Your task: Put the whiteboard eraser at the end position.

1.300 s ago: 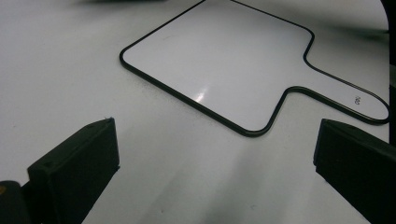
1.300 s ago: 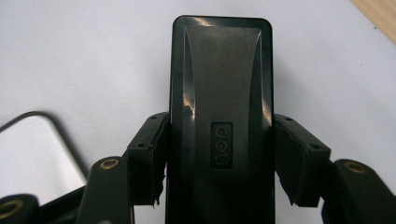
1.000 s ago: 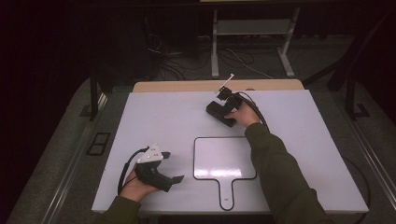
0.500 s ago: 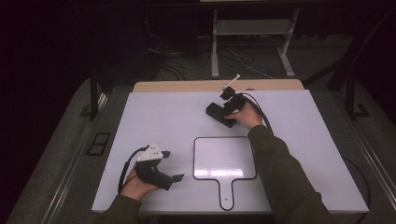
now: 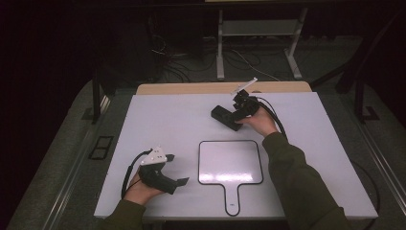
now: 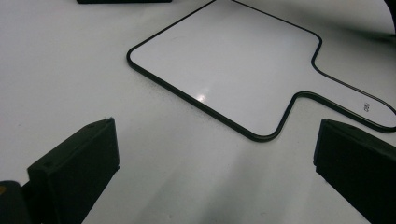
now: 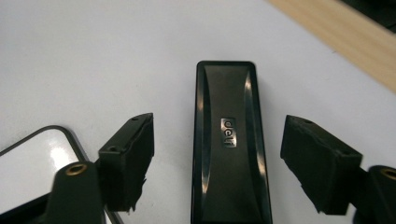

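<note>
Lengthwise, black eraser (image 7: 231,144), between right tool (image 7: 219,158)

I work in a dim lab: a white bench (image 5: 167,120) under a fixed camera, loose cables (image 5: 239,60) on grey floor (image 5: 62,158), metal stand legs (image 5: 220,48) behind.

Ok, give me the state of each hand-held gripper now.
Left hand-held gripper: open, empty.
Right hand-held gripper: open, just been opening, eraser between.

Overhead overview; two close claw-mounted tabletop views
</note>
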